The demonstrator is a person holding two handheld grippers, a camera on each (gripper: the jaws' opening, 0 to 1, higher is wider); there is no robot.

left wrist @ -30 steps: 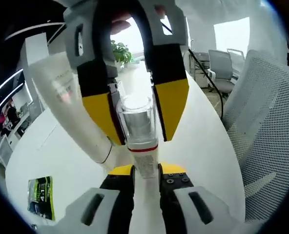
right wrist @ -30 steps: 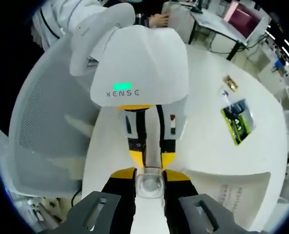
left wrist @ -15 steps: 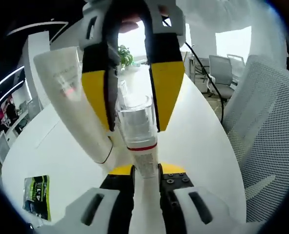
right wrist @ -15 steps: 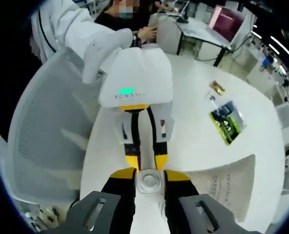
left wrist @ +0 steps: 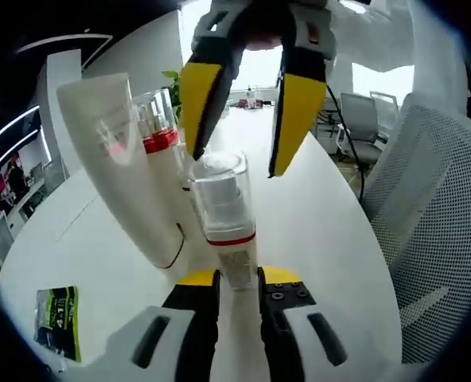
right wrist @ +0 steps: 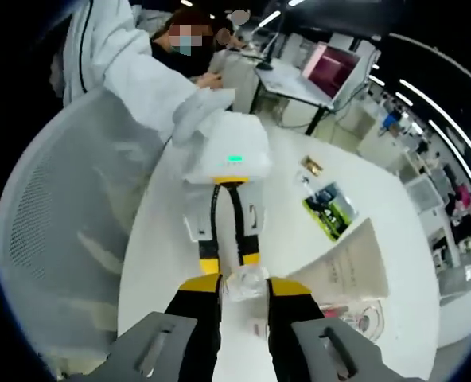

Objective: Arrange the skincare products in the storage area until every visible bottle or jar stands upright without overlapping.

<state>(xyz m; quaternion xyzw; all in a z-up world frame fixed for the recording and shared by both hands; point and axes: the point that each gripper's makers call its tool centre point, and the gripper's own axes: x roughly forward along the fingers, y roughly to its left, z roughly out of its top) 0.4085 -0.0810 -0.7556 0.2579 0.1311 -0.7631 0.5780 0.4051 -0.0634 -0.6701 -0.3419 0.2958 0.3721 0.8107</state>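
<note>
A clear-capped pump bottle [left wrist: 222, 208] is seen upright on the white table [left wrist: 331, 231], its base clamped between the closed jaws of the left gripper [left wrist: 237, 280]. The right gripper [left wrist: 247, 119] is seen above the cap, jaws spread wide and holding nothing, so the bottle lies directly below it along the bottle's own long axis. In the right gripper view the same cap [right wrist: 243, 285] sits between and beyond that gripper's jaws, with the left gripper [right wrist: 229, 261] opposite, held in a person's hand [right wrist: 197, 111]. Just beside the bottle a white tube [left wrist: 124, 167] stands leaning, and a 2nd red-banded bottle [left wrist: 161, 147] stands close behind it; whether they touch cannot be told. These 2 are judged the nearest obstruction on that side. A green packet [left wrist: 57, 318] lies well apart on the table, and a mesh chair [left wrist: 434, 207] stands at the table's edge
</note>
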